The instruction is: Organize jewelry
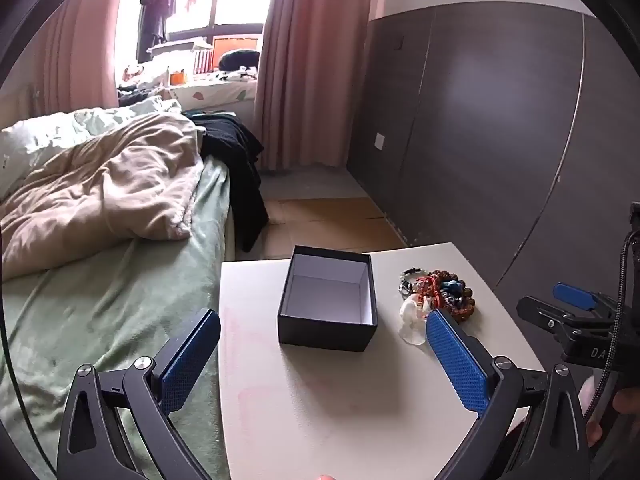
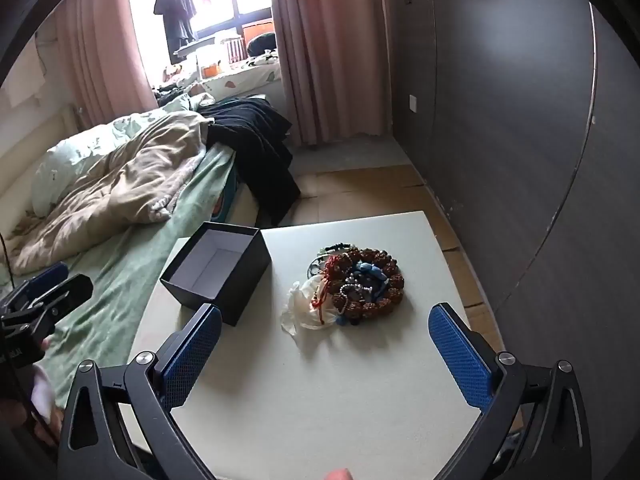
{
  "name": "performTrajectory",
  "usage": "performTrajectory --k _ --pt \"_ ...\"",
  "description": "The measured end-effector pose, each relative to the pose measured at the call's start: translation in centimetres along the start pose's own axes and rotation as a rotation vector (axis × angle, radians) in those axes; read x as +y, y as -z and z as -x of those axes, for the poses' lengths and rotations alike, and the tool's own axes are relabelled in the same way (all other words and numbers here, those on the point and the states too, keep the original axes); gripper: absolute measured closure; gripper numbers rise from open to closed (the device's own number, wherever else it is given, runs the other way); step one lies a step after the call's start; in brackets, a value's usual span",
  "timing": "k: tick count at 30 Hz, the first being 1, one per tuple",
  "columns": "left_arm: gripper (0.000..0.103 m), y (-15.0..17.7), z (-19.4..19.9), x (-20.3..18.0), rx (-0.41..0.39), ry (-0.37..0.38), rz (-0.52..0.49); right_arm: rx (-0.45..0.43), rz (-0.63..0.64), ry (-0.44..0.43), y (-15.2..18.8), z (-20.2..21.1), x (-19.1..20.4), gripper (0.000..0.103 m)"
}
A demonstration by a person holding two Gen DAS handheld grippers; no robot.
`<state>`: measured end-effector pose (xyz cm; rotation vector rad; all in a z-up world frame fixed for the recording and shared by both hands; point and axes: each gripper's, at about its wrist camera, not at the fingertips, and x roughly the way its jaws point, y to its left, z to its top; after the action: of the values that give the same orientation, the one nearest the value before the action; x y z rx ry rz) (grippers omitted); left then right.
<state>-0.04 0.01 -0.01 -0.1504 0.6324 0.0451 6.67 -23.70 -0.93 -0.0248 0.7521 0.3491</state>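
Bedroom w/ pink pleated curtains (image 1: 308,60), dark matte wall panels (image 1: 500,120) on right, bed (image 1: 100,292) w/ soft green sheet and crumpled beige duvet (image 1: 104,200). Beside bed, smooth off-white bench (image 1: 320,400), rectangular, faint pinkish smudges near left edge.

On bench: black box (image 1: 328,332), rectangular, matte card outside, white lining inside, lid off, nothing in it. Just right of box, apart from it: jewelry pile (image 2: 358,282) — ring of knobbly brown beads, prob. seed or wood, around tangle of blue stones, red cord, small silvery beads. Crinkled clear plastic bag (image 2: 306,312) touching pile on near-left side, partly under it.

Left gripper (image 1: 322,354) spread wide, hovering low over near part of bench, box between its fingers in view; blue pads (image 1: 460,364) w/ fine diamond-grid texture, black angular frame w/ round metal pivots. Holding nothing.

Right gripper (image 2: 324,350) likewise spread wide, empty, pointed at jewelry pile from near side, not touching. Same blue textured pads (image 2: 192,356).
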Motion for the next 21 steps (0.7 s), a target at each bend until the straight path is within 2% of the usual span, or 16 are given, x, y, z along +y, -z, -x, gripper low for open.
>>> performTrajectory --k 5,9,21 --pt "0.0 0.1 0.0 -0.1 0.002 -0.017 -0.002 -0.008 0.005 0.007 -0.1 -0.2 -0.3 0.0" --pt "0.0 -0.5 -0.2 -0.9 0.004 0.002 -0.01 -0.021 0.001 -0.012 0.0 0.6 -0.1 0.0" --pt "0.001 0.2 -0.1 -1.2 -0.011 0.022 -0.039 -0.059 0.007 0.054 0.0 1.0 0.0 0.0"
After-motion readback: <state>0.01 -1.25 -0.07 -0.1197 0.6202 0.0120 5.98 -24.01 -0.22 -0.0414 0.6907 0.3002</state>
